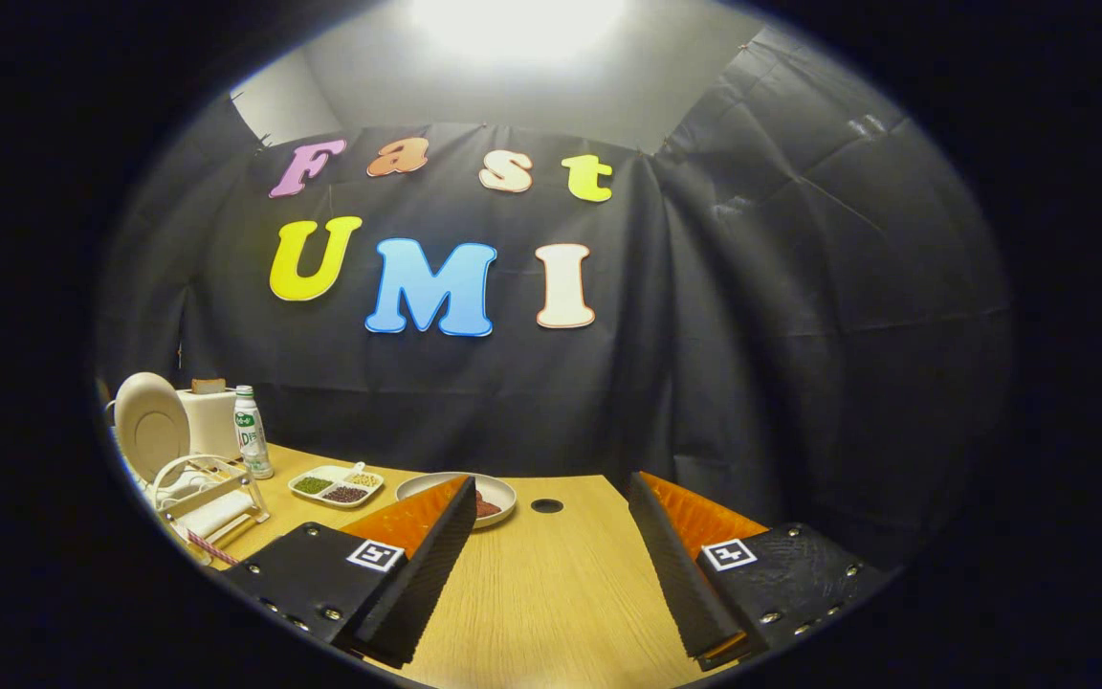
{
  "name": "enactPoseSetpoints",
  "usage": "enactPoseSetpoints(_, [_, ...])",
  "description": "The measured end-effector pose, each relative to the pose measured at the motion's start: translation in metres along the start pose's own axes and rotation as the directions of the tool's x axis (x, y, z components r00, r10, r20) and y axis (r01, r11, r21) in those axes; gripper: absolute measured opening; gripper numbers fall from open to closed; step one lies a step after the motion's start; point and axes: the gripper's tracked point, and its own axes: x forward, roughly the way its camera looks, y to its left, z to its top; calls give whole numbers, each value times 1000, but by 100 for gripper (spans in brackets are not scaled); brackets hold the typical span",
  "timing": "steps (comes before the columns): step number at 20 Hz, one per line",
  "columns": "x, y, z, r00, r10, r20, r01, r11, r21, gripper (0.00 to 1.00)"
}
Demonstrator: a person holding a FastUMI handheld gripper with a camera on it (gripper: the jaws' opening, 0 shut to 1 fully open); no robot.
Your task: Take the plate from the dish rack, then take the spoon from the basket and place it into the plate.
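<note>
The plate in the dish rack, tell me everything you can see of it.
The plate is round, off-white and smooth, like ceramic or plastic, with a shallow well inside a broad rim. It stands on edge in the white wire dish rack, leaning slightly, its face turned toward the table. A toaster and a bottle stand behind it. The gripper is off to the side, jaws open, touching nothing.

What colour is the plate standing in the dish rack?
White: the plate stands upright in the dish rack, seen in the gripper view, well aside of the open hand-held gripper.
</note>
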Motion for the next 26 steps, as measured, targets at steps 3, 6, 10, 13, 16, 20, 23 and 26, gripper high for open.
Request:
enactPoseSetpoints(3, [-40, 18, 19, 1000, -16, -25, 16, 1000, -21, 98])
enactPoseSetpoints(6, [-79, 63, 40, 999, 9, -51, -10, 1000, -11, 97])
enactPoseSetpoints(10, [-117, 142, 63, 994, 70, -81, -69, 998, 8, 97])
enactPoseSetpoints(13, [-142, 213, 76, 986, 133, -96, -129, 991, 46, 97])
enactPoseSetpoints(16, [-154, 284, 87, 977, 182, -111, -177, 983, 54, 97])
enactPoseSetpoints(20, [-153, 357, 96, 971, 202, -126, -196, 979, 55, 98])
enactPoseSetpoints(23, [-142, 394, 94, 975, 163, -149, -157, 986, 52, 98])
enactPoseSetpoints(26, [-128, 424, 86, 976, 107, -188, -106, 994, 15, 98])
